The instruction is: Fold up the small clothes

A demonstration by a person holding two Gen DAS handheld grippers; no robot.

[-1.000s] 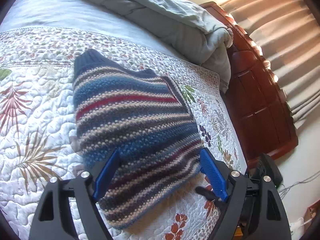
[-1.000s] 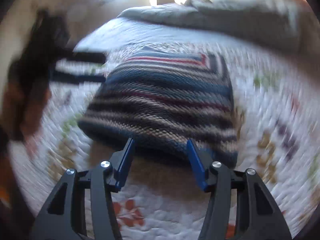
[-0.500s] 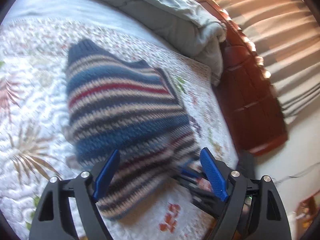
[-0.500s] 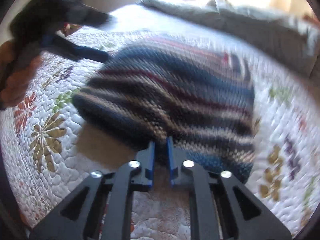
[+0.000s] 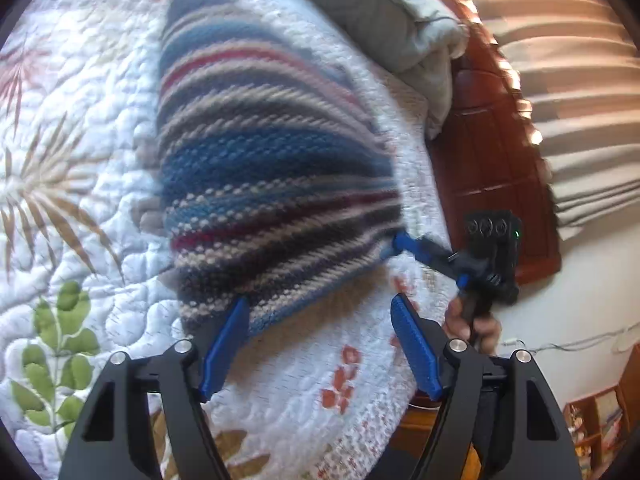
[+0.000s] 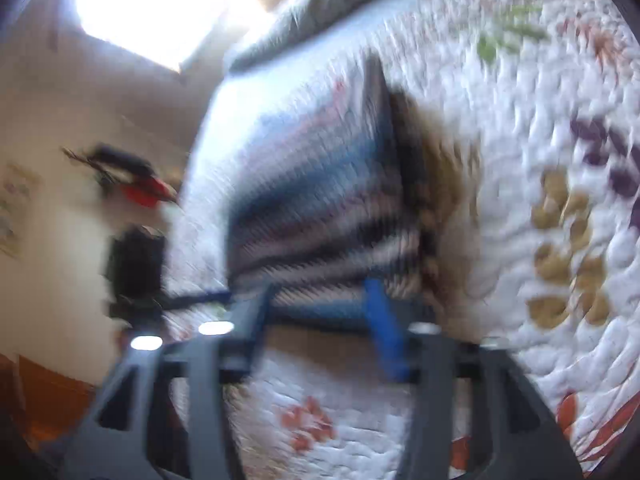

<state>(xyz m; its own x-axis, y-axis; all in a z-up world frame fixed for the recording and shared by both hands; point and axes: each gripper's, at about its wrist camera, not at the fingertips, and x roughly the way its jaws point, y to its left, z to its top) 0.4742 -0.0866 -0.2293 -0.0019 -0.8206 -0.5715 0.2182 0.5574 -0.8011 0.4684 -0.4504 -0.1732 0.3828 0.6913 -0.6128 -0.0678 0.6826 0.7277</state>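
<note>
One striped knitted garment (image 5: 272, 184), banded in blue, cream, grey and dark red, lies folded on one white quilted bedspread (image 5: 80, 208) printed with leaves and flowers. It fills the centre of the left wrist view; in the right wrist view it sits at centre left (image 6: 320, 208), smeared by motion blur. One rumpled grey duvet (image 5: 404, 24) is heaped at the upper right of the left view, beside one dark red wooden headboard (image 5: 492, 152).

Two grippers are in view, each with two blue-padded fingers on black frames. The left gripper (image 5: 320, 344) stands at the bottom of its own view with its jaws wide apart, having just narrowed slightly. Its left pad (image 5: 224, 344) lies at the near edge of the striped knit, and its right pad (image 5: 416, 348) is over bare quilt; nothing is pinched between them.

The right gripper (image 5: 394, 246) reaches in from the right of the left view, a hand (image 5: 472, 324) gripping its handle, its blue tip at the garment's right edge. In its own view (image 6: 320, 304) the jaws are spread, having just been opening, and the garment's near edge lies between the pads; the blur makes it hard to say whether either pad touches the wool, but they do not appear to press on it.
</note>
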